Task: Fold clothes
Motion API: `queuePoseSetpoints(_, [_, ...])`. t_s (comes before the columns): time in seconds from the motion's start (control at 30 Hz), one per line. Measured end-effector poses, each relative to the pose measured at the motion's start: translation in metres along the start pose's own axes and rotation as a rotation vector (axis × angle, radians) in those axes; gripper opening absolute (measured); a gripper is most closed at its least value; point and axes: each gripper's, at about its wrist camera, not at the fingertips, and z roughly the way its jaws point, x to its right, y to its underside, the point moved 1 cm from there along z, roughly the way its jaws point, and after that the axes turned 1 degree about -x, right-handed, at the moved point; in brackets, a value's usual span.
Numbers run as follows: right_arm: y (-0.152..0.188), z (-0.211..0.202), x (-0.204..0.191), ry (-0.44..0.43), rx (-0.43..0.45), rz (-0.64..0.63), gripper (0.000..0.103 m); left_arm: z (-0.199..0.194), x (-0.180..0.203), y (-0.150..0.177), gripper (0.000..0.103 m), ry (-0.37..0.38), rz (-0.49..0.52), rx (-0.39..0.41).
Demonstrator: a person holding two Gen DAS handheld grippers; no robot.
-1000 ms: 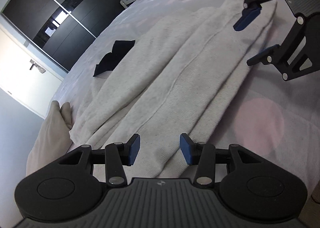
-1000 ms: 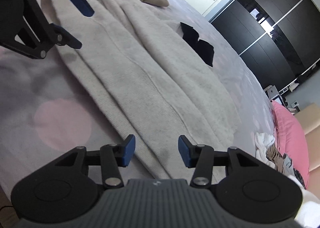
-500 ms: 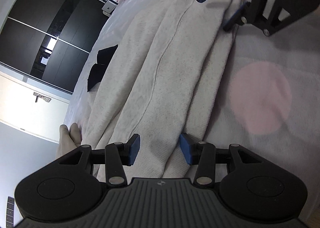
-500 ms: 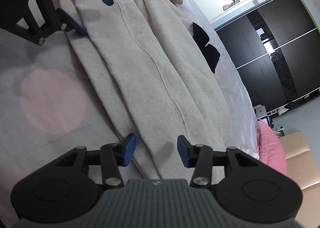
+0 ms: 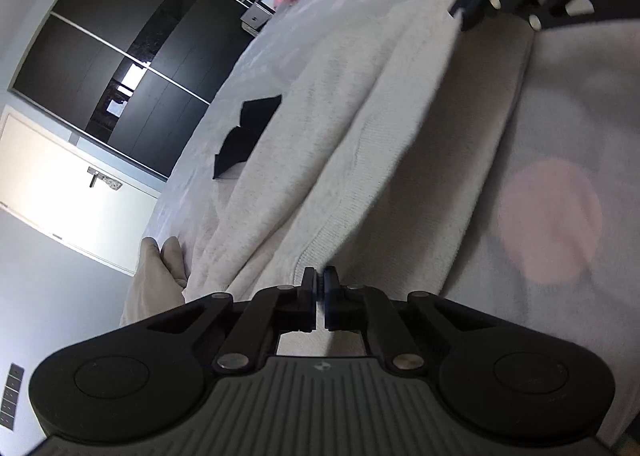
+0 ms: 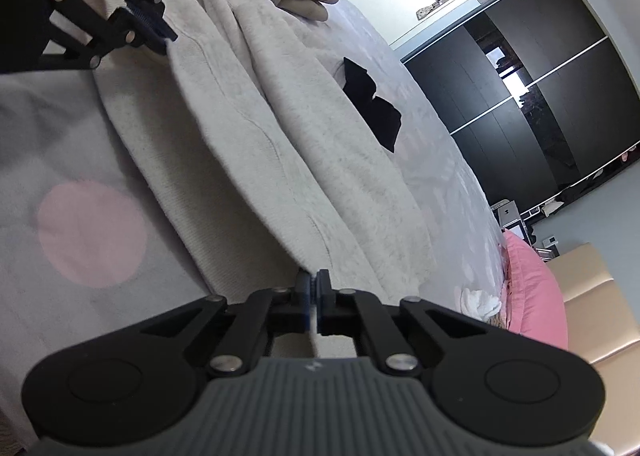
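Bed (image 5: pixel 560 103), pale cover with a pink dot, carries the grey sweater (image 5: pixel 340 103), which stretches ahead between both claws. Left claw (image 5: pixel 319 284) is pinched on one sweater edge corner, right claw (image 6: pixel 313 282) on the opposite one. Black cloth (image 6: pixel 372 107) lies beyond the sweater.

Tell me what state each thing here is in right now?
Left gripper: shut on the sweater's edge.
Right gripper: shut on the same edge.
Light grey knit sweater: near edge lifted off the bed.
Small black cloth: lying crumpled.
Dark sliding wardrobe: closed.
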Motion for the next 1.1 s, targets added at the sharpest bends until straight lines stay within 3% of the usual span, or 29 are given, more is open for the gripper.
queuePoseSetpoints(0.1, [0.005, -0.009, 0.005, -0.005, 0.004, -0.006, 0.002, -0.025, -0.015, -0.004, 0.001, 0.028, -0.042, 0.054])
queuePoseSetpoints(0.2, [0.012, -0.014, 0.004, -0.056, -0.015, -0.013, 0.002, -0.032, -0.008, 0.0, 0.001, 0.065, 0.028, 0.072])
queuePoseSetpoints(0.4, [0.022, -0.001, -0.011, -0.15, -0.078, -0.052, 0.002, -0.01, 0.028, 0.02, 0.0, 0.164, 0.157, -0.008])
queuePoseSetpoints(0.67, [0.026, 0.023, -0.021, -0.186, -0.123, -0.033, 0.004, 0.026, 0.028, 0.023, 0.001, 0.224, 0.131, -0.073])
queuePoseSetpoints(0.73, [0.028, 0.022, -0.024, -0.18, -0.114, -0.058, 0.006, 0.022, 0.031, 0.025, 0.002, 0.21, 0.167, -0.058])
queuePoseSetpoints(0.8, [0.03, 0.018, -0.027, -0.175, -0.102, -0.082, 0.008, 0.019, 0.032, 0.027, 0.006, 0.2, 0.191, -0.046])
queuePoseSetpoints(0.97, [0.04, 0.001, -0.03, -0.148, -0.07, -0.153, 0.035, 0.007, 0.031, 0.038, 0.034, 0.16, 0.245, -0.025])
queuePoseSetpoints(1.03, [0.046, -0.003, -0.033, -0.12, -0.058, -0.206, 0.036, 0.003, 0.03, 0.044, 0.043, 0.138, 0.276, -0.021])
queuePoseSetpoints(1.1, [0.054, -0.006, -0.037, -0.091, -0.058, -0.267, 0.037, 0.0, 0.03, 0.049, 0.043, 0.115, 0.306, -0.018])
